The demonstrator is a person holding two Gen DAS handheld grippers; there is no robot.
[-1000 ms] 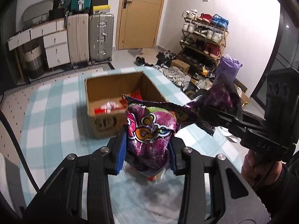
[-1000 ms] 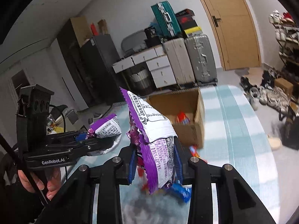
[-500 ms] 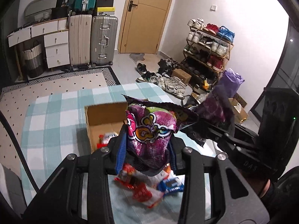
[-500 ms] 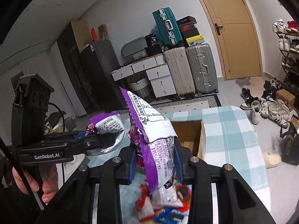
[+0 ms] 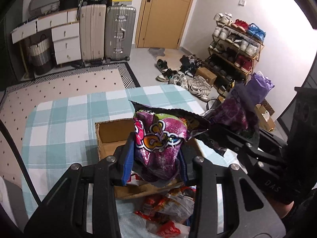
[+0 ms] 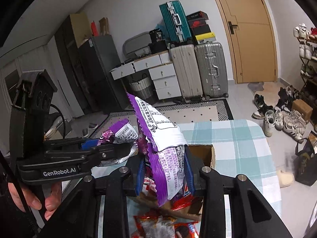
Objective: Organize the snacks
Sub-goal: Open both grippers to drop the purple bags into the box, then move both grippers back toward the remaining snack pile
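Observation:
My left gripper [image 5: 155, 158] is shut on one end of a torn-open purple snack bag [image 5: 158, 138], held high above the table. My right gripper [image 6: 164, 169] is shut on the bag's other end [image 6: 164, 148], its white printed back facing the camera. The right gripper also shows in the left wrist view [image 5: 235, 138], and the left gripper in the right wrist view [image 6: 111, 150]. Below stands an open cardboard box [image 5: 111, 134], also in the right wrist view [image 6: 202, 154]. Several small red and blue snack packets [image 5: 168, 208] lie on the checked tablecloth [image 5: 59, 123] beside the box.
The table's far edge drops to a dotted rug [image 5: 69, 83]. Suitcases [image 5: 118, 33], white drawers [image 5: 65, 41], a door [image 5: 166, 13] and a shoe rack [image 5: 235, 45] with loose shoes stand beyond. A dark bag [image 6: 305, 164] sits on the floor at right.
Both grippers have risen with the bag and tilted downward. The box and the pile of packets now sit lower and closer under the fingers. Both grips are unchanged.

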